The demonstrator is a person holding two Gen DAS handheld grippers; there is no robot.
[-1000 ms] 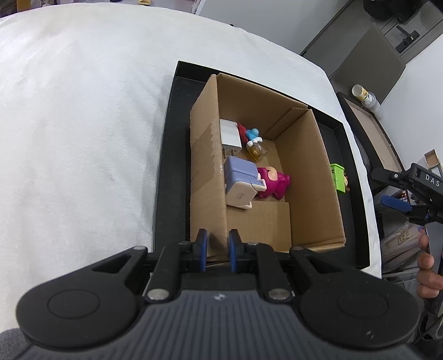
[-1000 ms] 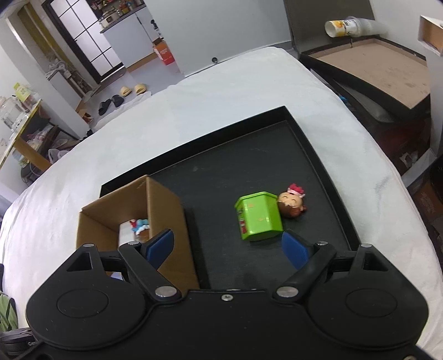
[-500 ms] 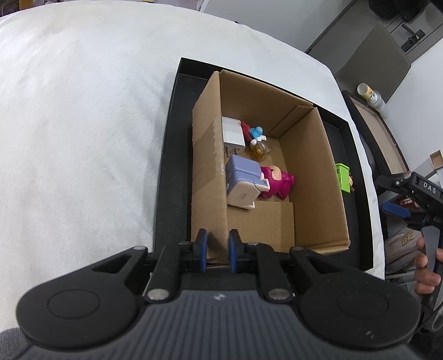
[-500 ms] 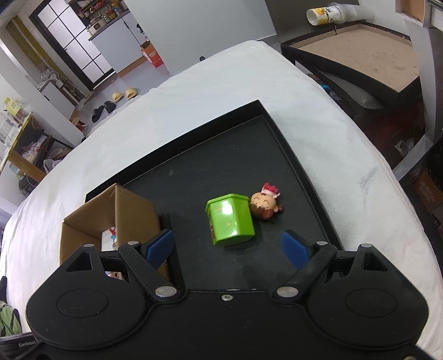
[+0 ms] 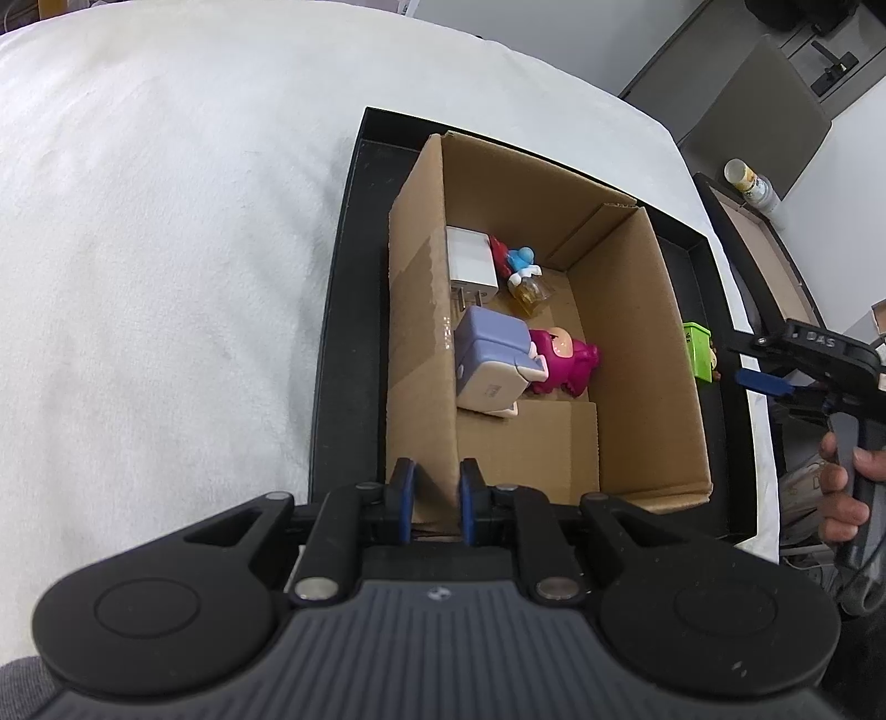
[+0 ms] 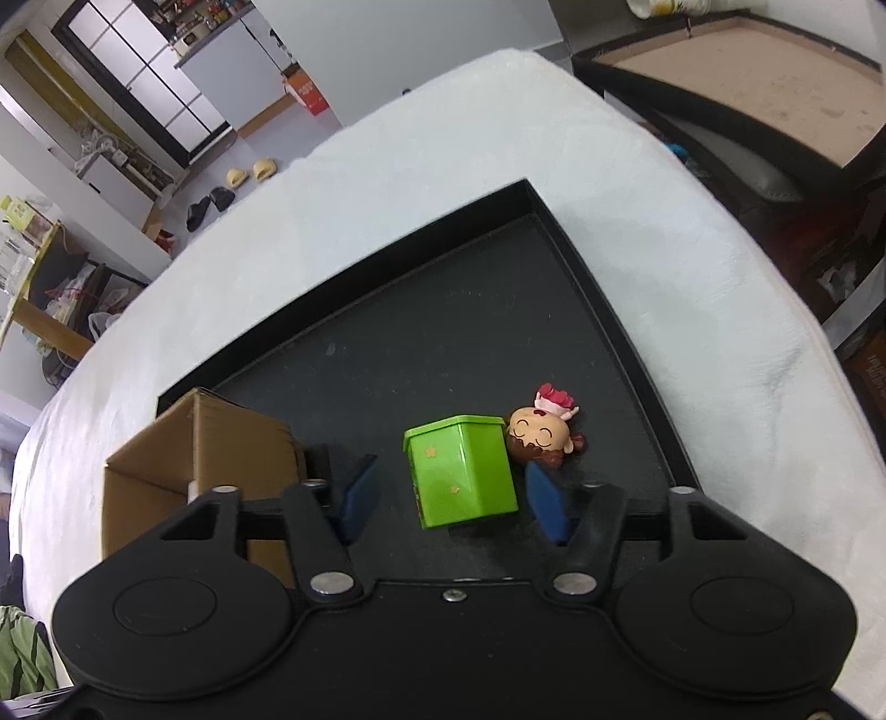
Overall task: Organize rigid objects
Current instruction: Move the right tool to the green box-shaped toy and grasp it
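Observation:
A cardboard box stands on a black tray. It holds a white charger, a lilac block, a pink figure, a blue and red figure and a small amber bottle. My left gripper is shut on the box's near left wall. In the right wrist view a green box lies on the tray beside a small doll figure. My right gripper is open, its pads on either side of the green box.
The tray sits on a white cloth-covered table. The cardboard box is left of the green box. A second framed board with a paper cup stands off the table's far right. The green box shows behind the carton's right wall.
My right gripper has moved down and forward over the green box, which now sits between its pads. The left gripper keeps its hold on the box wall.

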